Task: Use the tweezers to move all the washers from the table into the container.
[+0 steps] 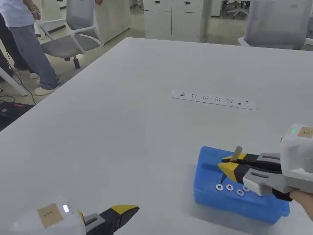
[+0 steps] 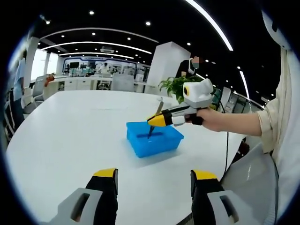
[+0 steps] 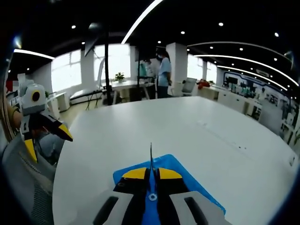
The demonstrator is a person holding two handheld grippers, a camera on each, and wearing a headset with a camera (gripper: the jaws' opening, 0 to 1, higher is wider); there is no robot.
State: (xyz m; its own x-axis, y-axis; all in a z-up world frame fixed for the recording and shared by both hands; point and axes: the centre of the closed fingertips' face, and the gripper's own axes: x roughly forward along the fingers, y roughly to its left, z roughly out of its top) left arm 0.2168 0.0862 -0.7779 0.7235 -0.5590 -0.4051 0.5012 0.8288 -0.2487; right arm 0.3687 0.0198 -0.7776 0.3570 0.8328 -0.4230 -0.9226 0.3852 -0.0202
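White table (image 1: 122,122), seemingly late in the job: washers (image 1: 230,187) lay in the container (image 1: 274,208) beneath tweezers (image 3: 151,157) clamped by the right gripper (image 1: 227,166); left gripper (image 2: 154,172) gaped idle.

Worktop (image 1: 122,122): container (image 1: 230,203) sits toward the near right corner. Washers (image 1: 230,187) lie in a short row on the container floor, nearer its front wall than its back wall. Right gripper (image 1: 224,165) hangs over the container, reaching in from the right edge side, with the tweezers (image 1: 237,152) pinched between its jaws and their tip pointing down at the washers. Left gripper (image 1: 129,211) is at the near edge, left of the container and well apart from it. Power strip (image 1: 214,99) lies behind the container, crosswise near the middle of the worktop. Chair (image 1: 73,34) and a person (image 1: 24,39) stand beyond the far left corner.
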